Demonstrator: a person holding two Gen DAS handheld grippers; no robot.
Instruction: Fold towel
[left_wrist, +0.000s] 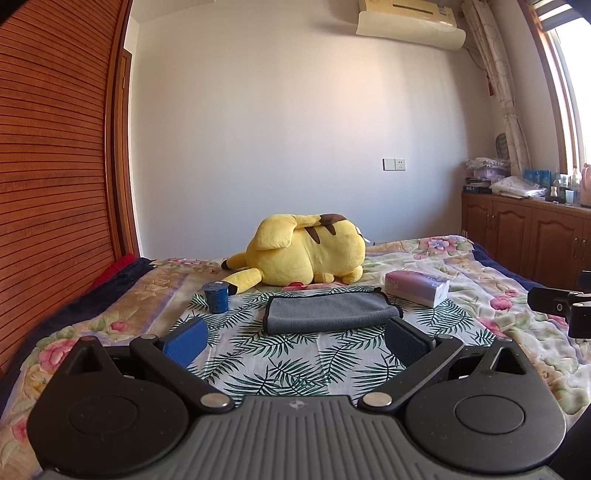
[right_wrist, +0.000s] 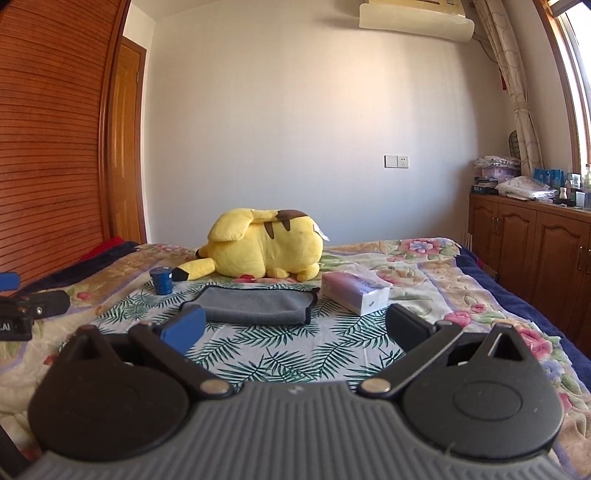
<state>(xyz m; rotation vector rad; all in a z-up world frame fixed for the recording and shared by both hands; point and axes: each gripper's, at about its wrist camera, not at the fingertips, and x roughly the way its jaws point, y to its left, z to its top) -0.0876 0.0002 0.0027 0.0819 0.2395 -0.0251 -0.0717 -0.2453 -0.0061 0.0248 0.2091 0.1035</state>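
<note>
Two hand-held grippers (left_wrist: 295, 338) (right_wrist: 293, 326) spread wide, empty, folded grey towel (left_wrist: 330, 312) lying long-axis left-to-right

Only "LAI" reads, white on the left hand-held gripper (right_wrist: 22, 314); the tissue pack's (right_wrist: 355, 291) print blurs.

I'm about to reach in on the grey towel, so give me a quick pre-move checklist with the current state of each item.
1. Left gripper open, nothing between its fingers: ok.
2. Right gripper open, nothing held: ok.
3. Grey towel lying on the leaf-print cloth, in view from both wrists, neither gripper touching it: ok.
4. Towel already folded at least once, doubled edge toward the cameras: ok; number of layers: cannot tell.
5. Blue cup stands apart from the towel's left end: ok.
6. Tissue pack lies close to the towel's right far corner; whether they touch: cannot tell.
</note>
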